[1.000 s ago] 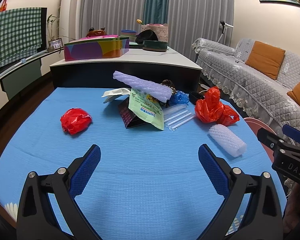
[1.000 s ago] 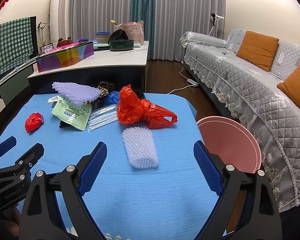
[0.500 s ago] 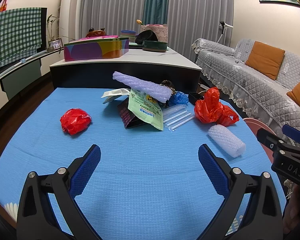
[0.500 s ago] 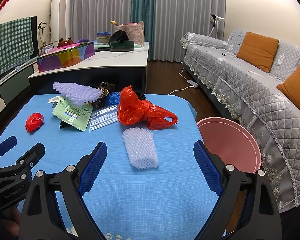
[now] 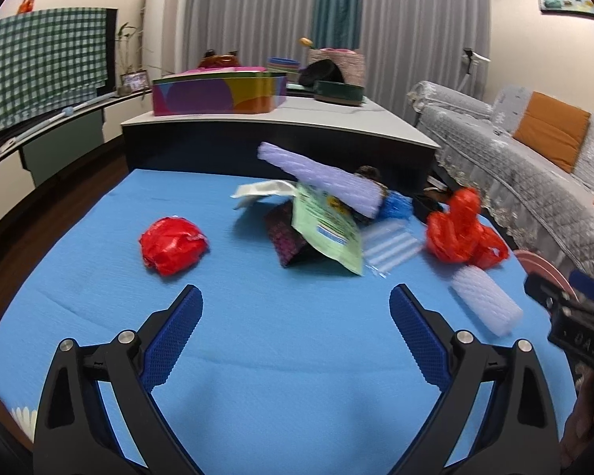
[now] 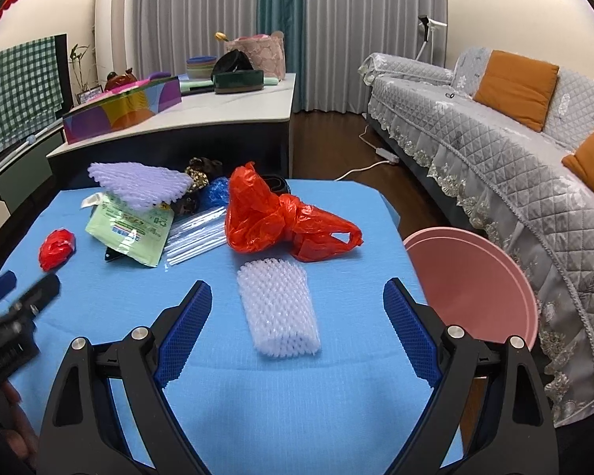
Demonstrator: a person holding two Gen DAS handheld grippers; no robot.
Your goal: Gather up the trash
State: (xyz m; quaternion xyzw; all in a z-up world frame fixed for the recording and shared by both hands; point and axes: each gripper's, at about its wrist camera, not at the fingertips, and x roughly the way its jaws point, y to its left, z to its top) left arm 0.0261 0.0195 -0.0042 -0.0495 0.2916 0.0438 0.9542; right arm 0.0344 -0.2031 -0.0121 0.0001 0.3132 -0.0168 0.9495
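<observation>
While gaping — right tongs [image 6: 297, 308] | foam net [image 6: 278, 308] seemingly just ahead, untouched

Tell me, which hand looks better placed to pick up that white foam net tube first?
The right. Its open gripper already has the white foam net tube lying between its fingers, with the pink bin beside it; the left gripper faces bare cloth.

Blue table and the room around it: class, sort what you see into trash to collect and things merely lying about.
Trash job: white foam net, red bag, red wad, green packet, purple foam net, pink bin.

Lying about: colourful box, orange cushion, sofa.
</observation>
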